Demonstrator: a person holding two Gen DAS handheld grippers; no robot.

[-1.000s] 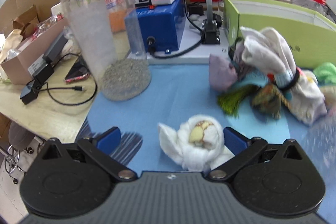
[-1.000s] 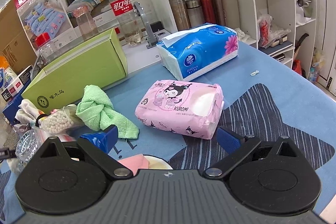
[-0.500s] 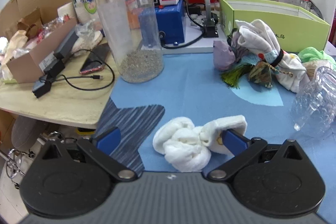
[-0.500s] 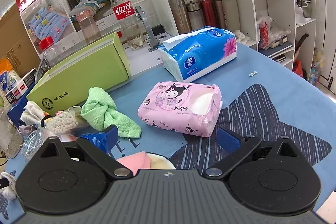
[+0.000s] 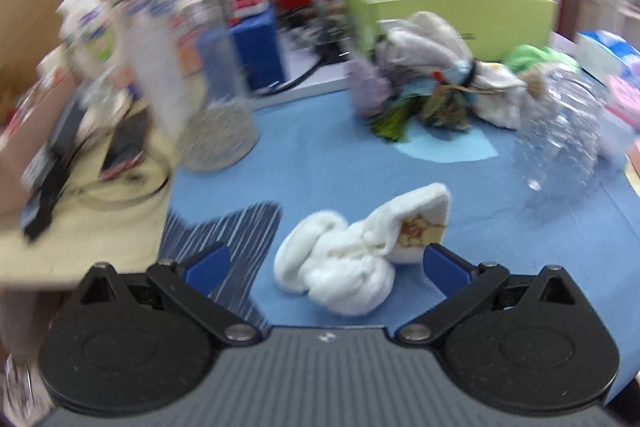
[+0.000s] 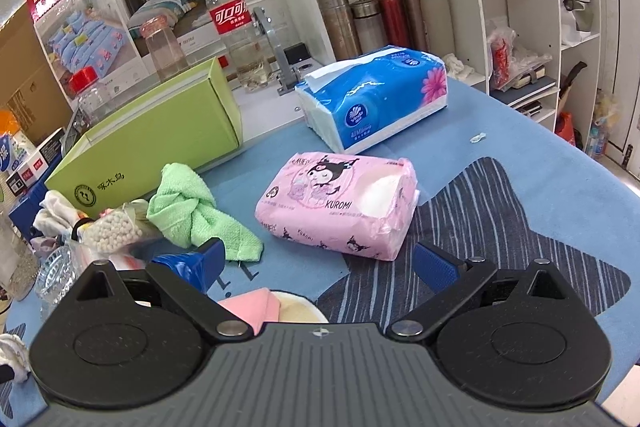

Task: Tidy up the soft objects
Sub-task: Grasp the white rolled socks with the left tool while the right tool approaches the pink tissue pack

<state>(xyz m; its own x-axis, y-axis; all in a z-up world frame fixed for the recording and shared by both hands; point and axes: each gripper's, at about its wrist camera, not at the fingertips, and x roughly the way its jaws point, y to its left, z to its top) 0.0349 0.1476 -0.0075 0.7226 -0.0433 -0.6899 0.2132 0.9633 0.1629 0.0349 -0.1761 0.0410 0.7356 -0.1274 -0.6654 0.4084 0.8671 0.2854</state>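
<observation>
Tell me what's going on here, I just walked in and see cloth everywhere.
A person with two handheld grippers is sorting soft things on a blue mat. The left gripper is open around a knotted white towel, not clamping it. The right gripper hangs open near a pink tissue pack and green cloth.

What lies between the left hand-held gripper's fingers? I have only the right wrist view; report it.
Observer: A knotted white cloth lies on the blue mat between the open fingers of the left hand-held gripper. It is not clamped.
Operator: Give me its orientation.
Observer: Its printed yellowish end points toward the right finger. I cannot tell whether they touch.
Operator: Tell me what is left of it.
Observer: A beige tabletop with black cables. That side is blurred.
</observation>
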